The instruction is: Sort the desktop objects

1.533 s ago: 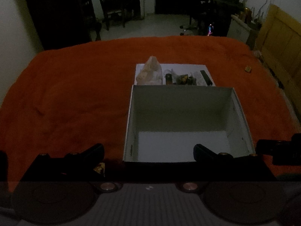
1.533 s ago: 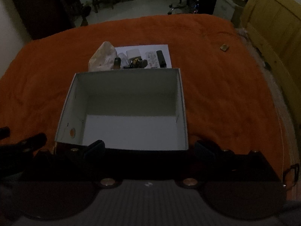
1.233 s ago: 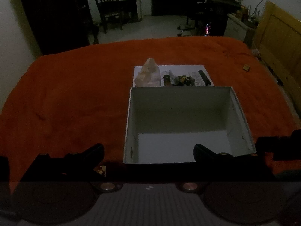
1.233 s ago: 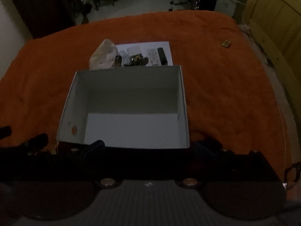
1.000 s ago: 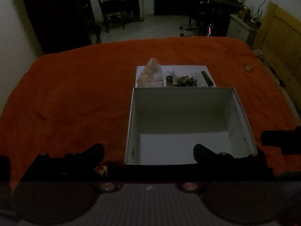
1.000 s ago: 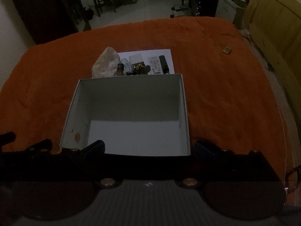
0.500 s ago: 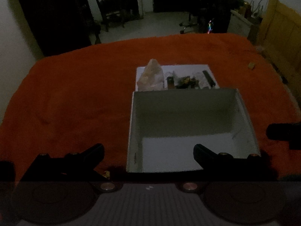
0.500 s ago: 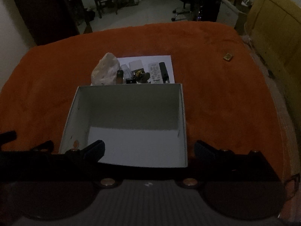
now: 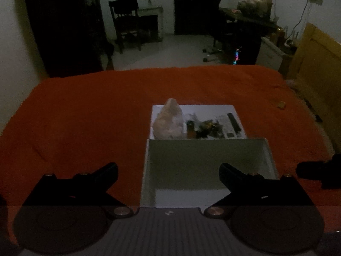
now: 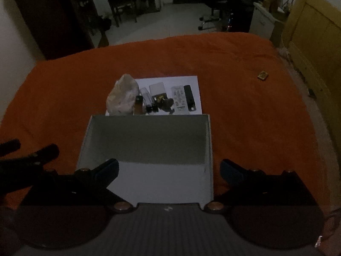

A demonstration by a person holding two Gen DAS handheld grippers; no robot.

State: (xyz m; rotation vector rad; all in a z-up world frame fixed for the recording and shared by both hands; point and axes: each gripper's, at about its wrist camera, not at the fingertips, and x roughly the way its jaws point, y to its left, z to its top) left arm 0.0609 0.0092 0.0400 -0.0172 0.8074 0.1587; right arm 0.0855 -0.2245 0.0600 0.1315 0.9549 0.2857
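An open white box (image 9: 208, 160) (image 10: 147, 140) with nothing inside sits on an orange blanket. Behind it lies a white sheet (image 9: 204, 108) (image 10: 170, 81) carrying a crumpled pale bag (image 9: 169, 120) (image 10: 123, 98), a small amber bottle (image 10: 138, 105), a white remote (image 10: 180, 98), a black stick (image 10: 189, 98) and several small dark items. My left gripper (image 9: 168, 170) hovers open at the box's near left edge. My right gripper (image 10: 169, 168) hangs open above the box's near side. Neither holds anything.
The orange blanket (image 9: 85, 117) (image 10: 245, 106) covers a wide bed. A small yellow object (image 10: 262, 75) (image 9: 281, 105) lies far right on it. A wooden headboard (image 10: 315, 34) stands along the right. Beyond the bed are a chair (image 9: 125, 21) and a desk.
Both grippers rose and tilted up, so the box sank lower in both views and more of the room shows. Nothing was picked up or let go.
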